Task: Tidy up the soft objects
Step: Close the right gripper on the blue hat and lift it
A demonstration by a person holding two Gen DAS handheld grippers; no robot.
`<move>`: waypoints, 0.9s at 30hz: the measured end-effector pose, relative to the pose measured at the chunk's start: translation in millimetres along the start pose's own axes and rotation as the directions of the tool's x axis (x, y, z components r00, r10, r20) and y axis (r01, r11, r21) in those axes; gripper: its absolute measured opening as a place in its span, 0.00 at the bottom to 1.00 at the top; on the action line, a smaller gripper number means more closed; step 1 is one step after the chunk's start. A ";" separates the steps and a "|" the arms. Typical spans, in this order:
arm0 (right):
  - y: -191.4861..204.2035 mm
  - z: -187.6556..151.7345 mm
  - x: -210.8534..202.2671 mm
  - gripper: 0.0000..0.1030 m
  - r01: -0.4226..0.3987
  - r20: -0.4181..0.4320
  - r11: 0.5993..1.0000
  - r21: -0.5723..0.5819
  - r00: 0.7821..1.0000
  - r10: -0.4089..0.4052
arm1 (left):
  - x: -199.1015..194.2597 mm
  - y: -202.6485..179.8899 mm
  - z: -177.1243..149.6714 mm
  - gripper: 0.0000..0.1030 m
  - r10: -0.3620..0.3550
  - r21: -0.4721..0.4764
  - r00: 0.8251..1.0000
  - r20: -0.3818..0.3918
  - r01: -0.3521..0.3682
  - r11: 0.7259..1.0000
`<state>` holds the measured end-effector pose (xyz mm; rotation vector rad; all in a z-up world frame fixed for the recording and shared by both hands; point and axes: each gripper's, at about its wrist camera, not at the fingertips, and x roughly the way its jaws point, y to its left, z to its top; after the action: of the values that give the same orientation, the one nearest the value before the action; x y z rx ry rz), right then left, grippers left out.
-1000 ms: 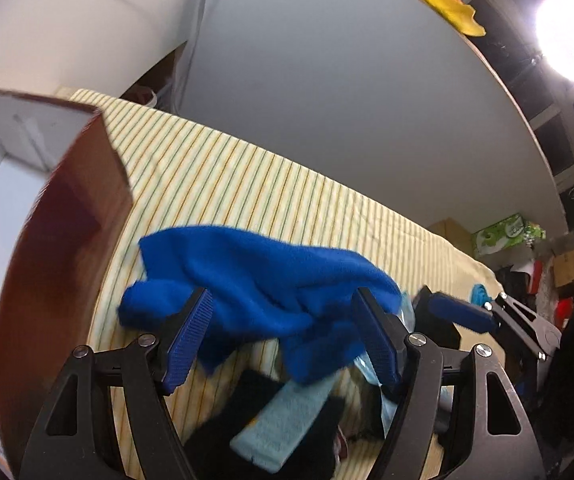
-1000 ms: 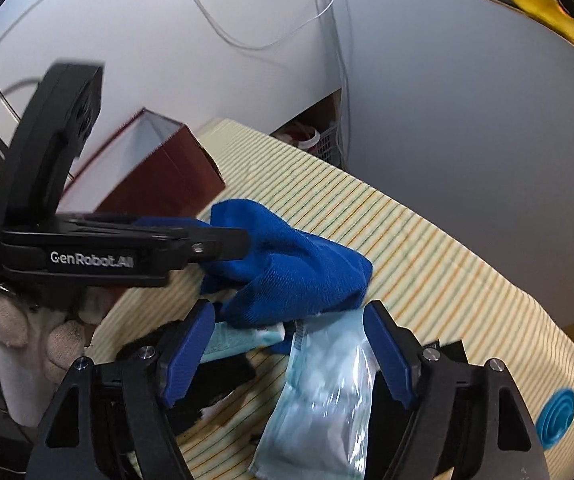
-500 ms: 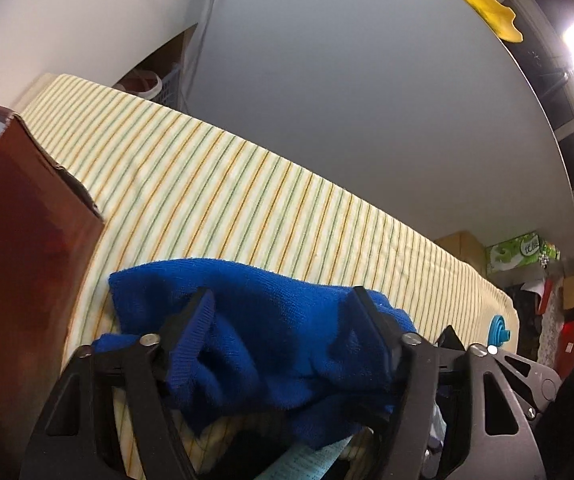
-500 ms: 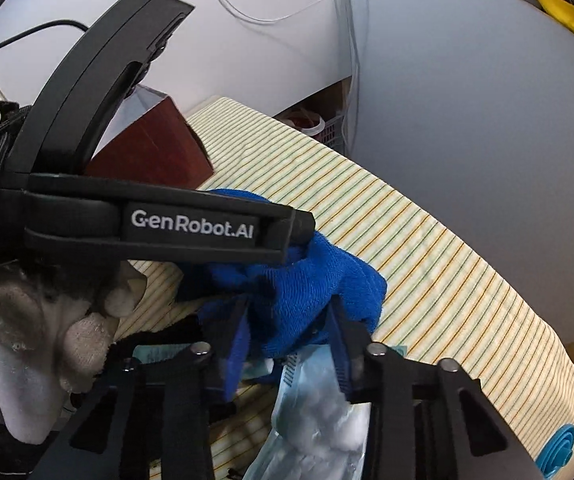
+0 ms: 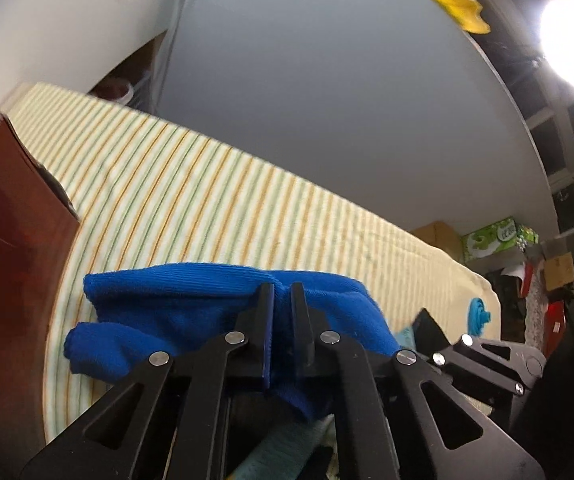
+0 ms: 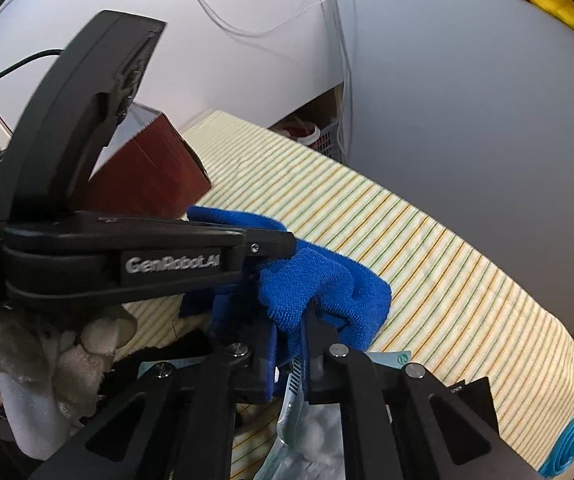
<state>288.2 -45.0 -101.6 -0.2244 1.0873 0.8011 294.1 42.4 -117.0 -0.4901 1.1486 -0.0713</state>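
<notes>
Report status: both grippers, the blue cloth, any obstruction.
Left gripper closing, pads pinching blue cloth. Right gripper shut on same cloth. Clear plastic packet lies directly under the right gripper; red-brown box left.

free: bare striped tablecloth [image 5: 215, 204] beyond the blue cloth [image 5: 175, 312], up to the grey partition [image 5: 327, 92] | left: red-brown box [image 5: 11, 240] walls that side | near: packets [image 6: 311, 436] crowd the front edge | far right: blue coil [image 6: 567, 452]

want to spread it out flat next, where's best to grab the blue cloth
By its raised top fold, from above and the near side. The blue cloth lies bunched on the striped table cover, so that ridge is what pads can pinch. The left gripper is closing on it; the right gripper is shut on its near edge.
</notes>
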 end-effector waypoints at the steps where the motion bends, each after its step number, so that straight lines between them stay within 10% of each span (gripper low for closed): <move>1: -0.1 -1.3 -5.1 0.07 0.001 0.012 1.000 0.005 1.000 -0.001 | -2.8 -2.9 1.8 0.05 -0.007 0.007 1.000 0.005 0.007 1.000; 27: 31.7 4.8 -90.3 0.06 -0.005 0.179 1.000 0.001 0.984 0.005 | -87.8 -19.0 -2.7 0.00 -0.162 0.081 0.983 0.085 0.155 0.985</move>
<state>250.1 -62.5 -15.4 -0.1451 0.9194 0.8087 258.5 51.0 -34.9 -0.5134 1.0119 -0.2267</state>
